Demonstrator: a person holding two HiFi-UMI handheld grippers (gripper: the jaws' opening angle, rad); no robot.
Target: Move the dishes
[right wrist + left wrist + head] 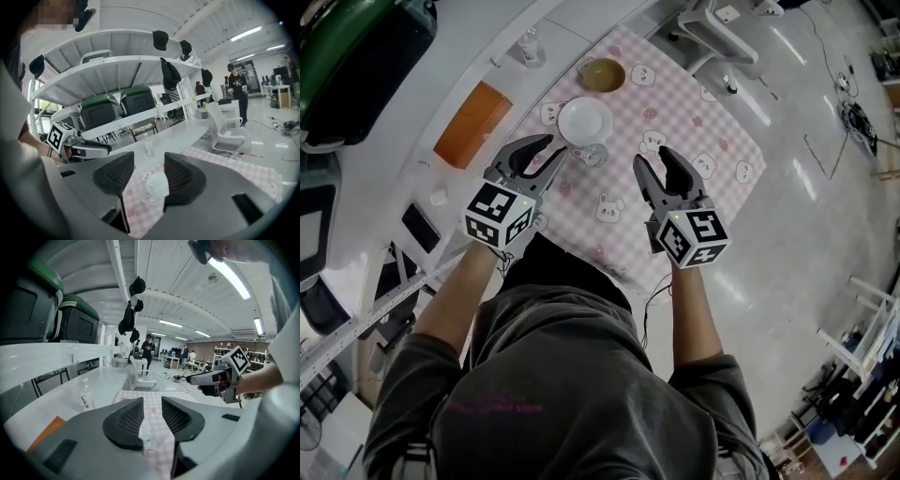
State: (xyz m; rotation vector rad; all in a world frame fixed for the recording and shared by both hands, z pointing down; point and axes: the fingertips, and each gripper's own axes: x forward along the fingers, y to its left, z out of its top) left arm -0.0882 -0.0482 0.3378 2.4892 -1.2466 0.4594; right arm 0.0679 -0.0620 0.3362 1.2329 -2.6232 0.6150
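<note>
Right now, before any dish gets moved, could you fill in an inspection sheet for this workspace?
Surface: pink checked cloth with bunny prints on a table, beside a white counter.
Job's things: white dish, brownish bowl and clear glass, all on the cloth.
Clutter: water bottle and orange block on the counter.
Grippers: left hand-held gripper and right hand-held gripper are both open and empty, and hover near the glass.
Cables: thin cable below the cloth's near edge; cables on the floor.
Surroundings: white chair, green-lidded cases on a shelf, a person far off.
</note>
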